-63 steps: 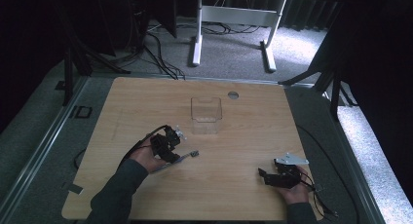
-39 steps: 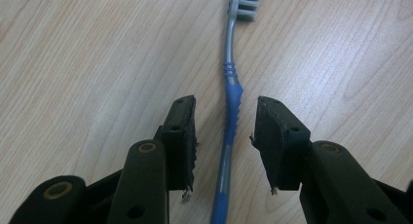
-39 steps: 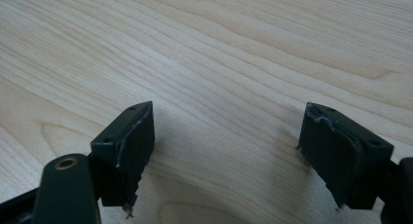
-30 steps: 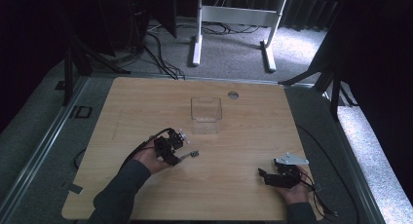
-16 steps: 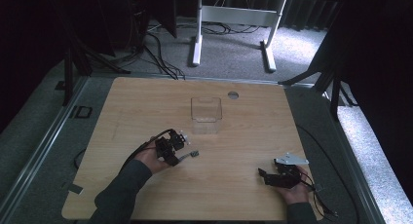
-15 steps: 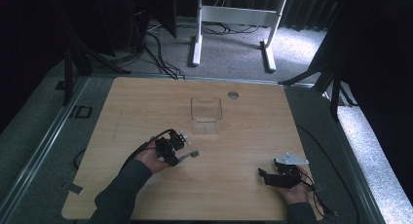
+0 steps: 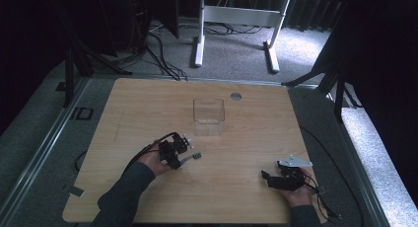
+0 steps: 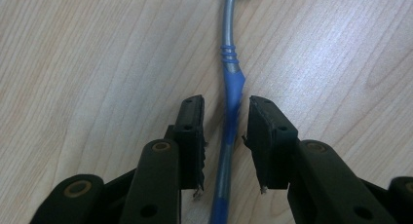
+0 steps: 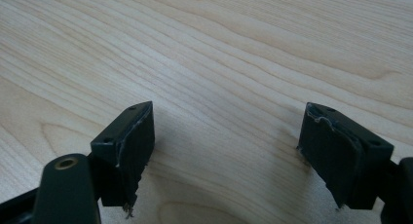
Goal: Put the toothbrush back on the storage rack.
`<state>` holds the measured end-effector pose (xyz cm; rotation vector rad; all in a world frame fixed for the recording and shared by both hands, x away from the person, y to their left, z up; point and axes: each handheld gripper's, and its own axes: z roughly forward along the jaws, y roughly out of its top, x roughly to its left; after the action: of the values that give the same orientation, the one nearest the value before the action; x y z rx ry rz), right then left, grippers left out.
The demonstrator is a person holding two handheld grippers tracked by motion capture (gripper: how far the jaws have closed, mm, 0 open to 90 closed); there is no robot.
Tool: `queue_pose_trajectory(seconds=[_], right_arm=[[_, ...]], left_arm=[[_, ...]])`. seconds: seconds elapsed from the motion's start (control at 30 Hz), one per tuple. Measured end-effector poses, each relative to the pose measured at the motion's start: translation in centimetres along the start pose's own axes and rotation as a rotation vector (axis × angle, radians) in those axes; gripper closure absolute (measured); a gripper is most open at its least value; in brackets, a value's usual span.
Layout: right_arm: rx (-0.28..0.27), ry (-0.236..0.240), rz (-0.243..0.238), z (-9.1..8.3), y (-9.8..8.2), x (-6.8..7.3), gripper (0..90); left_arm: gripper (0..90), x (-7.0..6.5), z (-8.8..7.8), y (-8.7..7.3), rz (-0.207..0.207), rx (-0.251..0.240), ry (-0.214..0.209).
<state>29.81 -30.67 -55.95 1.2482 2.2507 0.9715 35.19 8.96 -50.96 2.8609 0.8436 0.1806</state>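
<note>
Toothbrush (image 8: 233, 95) lies flat on the table (image 7: 128, 108) between the left gripper's (image 8: 225, 118) jaws, which have just been closing without pinching it yet. Light, stiff and slick; its narrow handle suits a grip. Clear box (image 7: 208, 116) stands near, beyond. Right gripper (image 9: 226, 136) gapes wide, well apart.
</note>
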Motion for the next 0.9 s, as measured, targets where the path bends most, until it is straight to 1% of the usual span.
queue_pose_trajectory(seconds=[0.43,0.53,0.8,0.9], right_arm=[[0.0,0.0,0.0,0.0,0.0,0.0,20.7],[0.0,0.0,0.0,0.0,0.0,0.0,20.7],[0.0,0.001,-0.001,0.01,0.0,-0.01,20.8],[0.0,0.001,-0.001,0.01,0.0,-0.01,20.8]], left_arm=[[69.9,0.08,0.71,0.16,0.006,0.036,-0.016],[70.2,0.15,0.85,0.24,0.001,0.031,-0.027],[72.9,0.37,0.9,0.46,-0.001,0.031,-0.041],[75.8,0.52,0.93,0.54,0.0,0.034,-0.06]])
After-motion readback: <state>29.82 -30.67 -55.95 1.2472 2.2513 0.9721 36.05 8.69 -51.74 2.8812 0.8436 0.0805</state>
